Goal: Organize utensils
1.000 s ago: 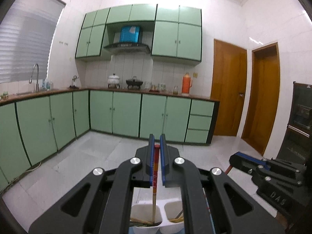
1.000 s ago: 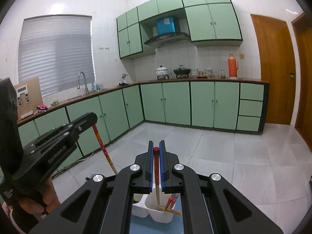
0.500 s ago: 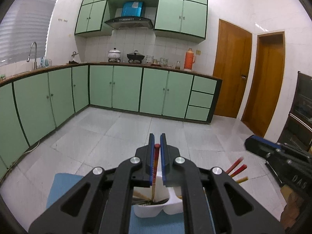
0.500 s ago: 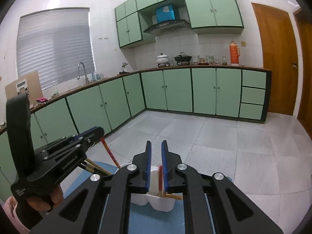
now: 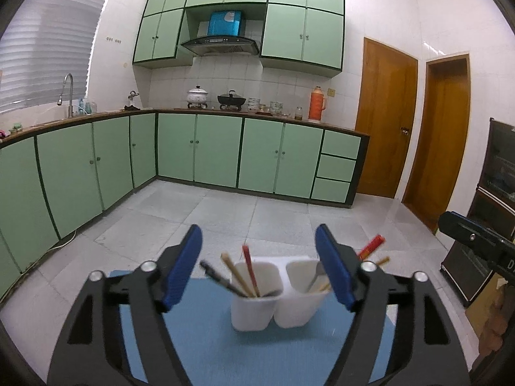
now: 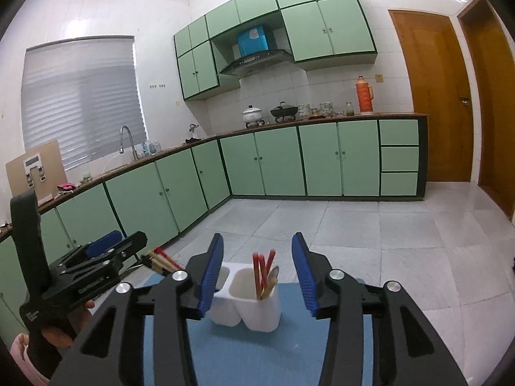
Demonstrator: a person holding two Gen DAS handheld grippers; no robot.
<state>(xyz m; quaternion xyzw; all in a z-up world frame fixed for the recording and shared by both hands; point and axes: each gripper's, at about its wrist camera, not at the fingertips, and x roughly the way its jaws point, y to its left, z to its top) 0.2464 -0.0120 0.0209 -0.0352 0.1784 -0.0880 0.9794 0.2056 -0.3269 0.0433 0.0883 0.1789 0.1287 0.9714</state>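
A white two-cup holder (image 5: pixel 276 302) stands on a blue mat (image 5: pixel 257 357). Its left cup holds a red chopstick (image 5: pixel 249 265) with tan and dark sticks. Its right cup holds a spoon and red chopsticks (image 5: pixel 371 246). My left gripper (image 5: pixel 257 234) hovers just short of the holder, jaws opening, nothing pressed between the pads. In the right wrist view my right gripper (image 6: pixel 258 241) is also opening, free of the red chopsticks (image 6: pixel 262 270) standing in the holder (image 6: pixel 254 305). The left gripper (image 6: pixel 106 257) shows at the left there, and the right gripper (image 5: pixel 476 241) at the right edge of the left wrist view.
The mat (image 6: pixel 257 353) lies on a raised surface above a pale tiled floor. Green cabinets (image 5: pixel 209 151) line the far and left walls, and wooden doors (image 5: pixel 386 119) stand at the right. A dark cabinet (image 5: pixel 495 193) is close on the right. A hand (image 6: pixel 54 331) grips the left tool.
Both grippers were shut on a red chopstick each; both have opened and the chopsticks now stand in the holder. Both views have dropped lower, with the holder fully in sight.
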